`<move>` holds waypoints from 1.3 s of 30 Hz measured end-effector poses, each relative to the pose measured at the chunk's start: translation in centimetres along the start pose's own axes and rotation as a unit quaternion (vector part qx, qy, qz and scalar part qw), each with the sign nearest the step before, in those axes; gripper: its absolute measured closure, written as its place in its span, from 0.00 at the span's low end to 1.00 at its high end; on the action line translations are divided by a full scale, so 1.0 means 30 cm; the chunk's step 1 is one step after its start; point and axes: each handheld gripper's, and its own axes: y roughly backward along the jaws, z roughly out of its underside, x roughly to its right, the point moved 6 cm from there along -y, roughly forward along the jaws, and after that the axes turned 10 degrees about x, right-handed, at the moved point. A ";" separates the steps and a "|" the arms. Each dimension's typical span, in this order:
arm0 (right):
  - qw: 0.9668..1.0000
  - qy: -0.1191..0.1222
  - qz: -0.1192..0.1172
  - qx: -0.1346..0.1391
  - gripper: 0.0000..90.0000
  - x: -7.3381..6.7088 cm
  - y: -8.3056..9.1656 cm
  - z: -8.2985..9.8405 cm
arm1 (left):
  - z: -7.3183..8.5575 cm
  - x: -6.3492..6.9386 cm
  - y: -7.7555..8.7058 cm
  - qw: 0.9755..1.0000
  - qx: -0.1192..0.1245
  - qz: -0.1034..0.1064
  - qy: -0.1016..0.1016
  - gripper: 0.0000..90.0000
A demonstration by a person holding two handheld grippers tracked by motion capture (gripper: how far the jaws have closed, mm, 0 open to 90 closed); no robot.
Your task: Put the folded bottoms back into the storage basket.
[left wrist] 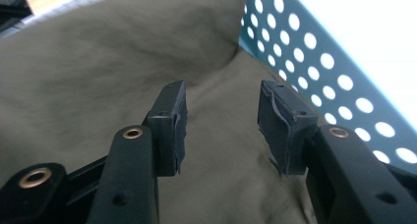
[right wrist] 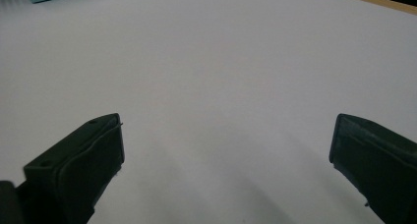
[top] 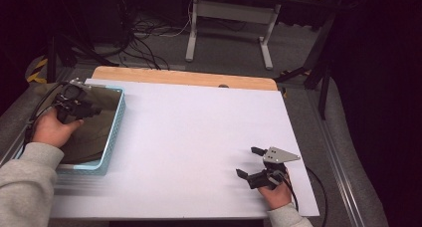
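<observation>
While the olive cloth [left wrist: 147,52] lies in the blue basket [top: 115,130] at bench left, our left gripper [left wrist: 222,121] hovers over it, fingers half spread, gripping nothing; we should lower onto a fold, then pinch. Right gripper [top: 255,162] rests wide open.

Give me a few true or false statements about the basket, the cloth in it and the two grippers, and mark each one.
1. The left gripper is over the olive cloth in the light blue basket. True.
2. The left gripper is clamped on the cloth. False: its jaws stand apart, with a fold of cloth behind the gap and neither pad pressing on it.
3. The right gripper is open above the bare white table top. True.
4. The basket stands at the table's right edge. False: it is at the left edge.
5. The right gripper holds a cloth. False: nothing is between its jaws.
</observation>
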 end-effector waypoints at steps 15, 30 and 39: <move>1.000 0.001 -0.001 0.000 0.00 -0.001 0.000 0.000 | 0.081 0.014 -0.120 0.994 -0.109 -0.002 -0.022 0.68; 1.000 0.000 -0.003 0.001 0.00 -0.002 -0.001 -0.001 | 0.105 0.056 -0.142 0.989 -0.137 0.008 -0.062 1.00; 1.000 0.000 -0.003 0.001 0.00 -0.002 -0.001 -0.001 | 0.125 0.101 -0.121 0.983 -0.160 0.048 -0.070 1.00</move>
